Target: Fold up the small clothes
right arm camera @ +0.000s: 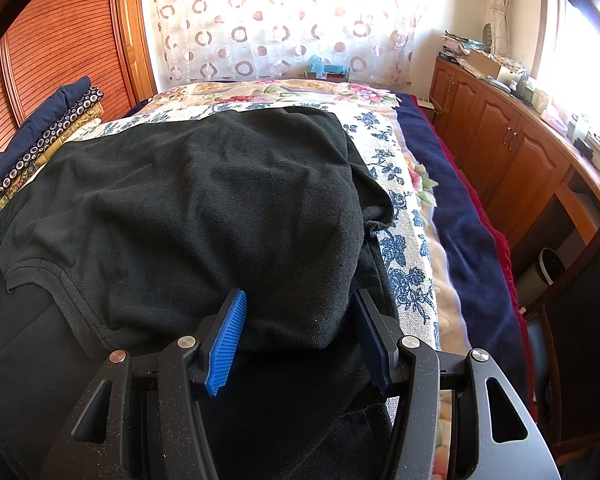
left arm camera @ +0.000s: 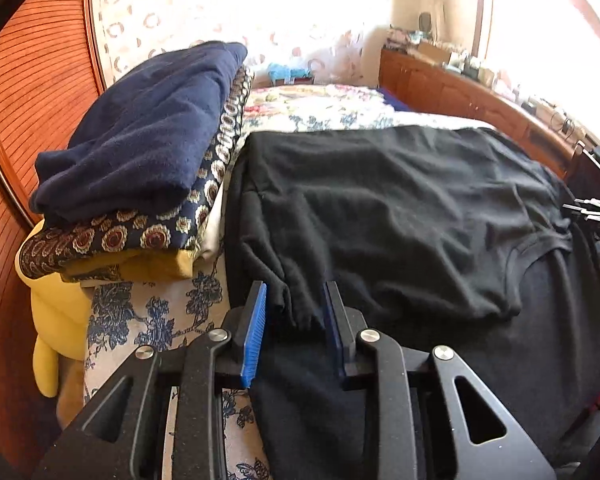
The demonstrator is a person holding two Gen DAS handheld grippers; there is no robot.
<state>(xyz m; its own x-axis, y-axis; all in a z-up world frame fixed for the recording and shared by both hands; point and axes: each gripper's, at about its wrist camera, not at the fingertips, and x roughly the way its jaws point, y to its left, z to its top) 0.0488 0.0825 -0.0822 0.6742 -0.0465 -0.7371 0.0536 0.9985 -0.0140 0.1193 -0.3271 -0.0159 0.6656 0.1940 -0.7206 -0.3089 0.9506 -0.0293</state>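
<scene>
One black garment on the bed, left claw clenched on its edge, right claw released; one folded stack.

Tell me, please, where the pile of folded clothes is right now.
The pile of folded clothes sits on the bed's left edge, beside the black shirt and against the wooden wardrobe; the right wrist view shows it far left.

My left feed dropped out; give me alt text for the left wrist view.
The left gripper sits at the near edge of a black garment spread on the bed, a bunched fold between its blue pads. To its left lies a stack of folded clothes.
</scene>
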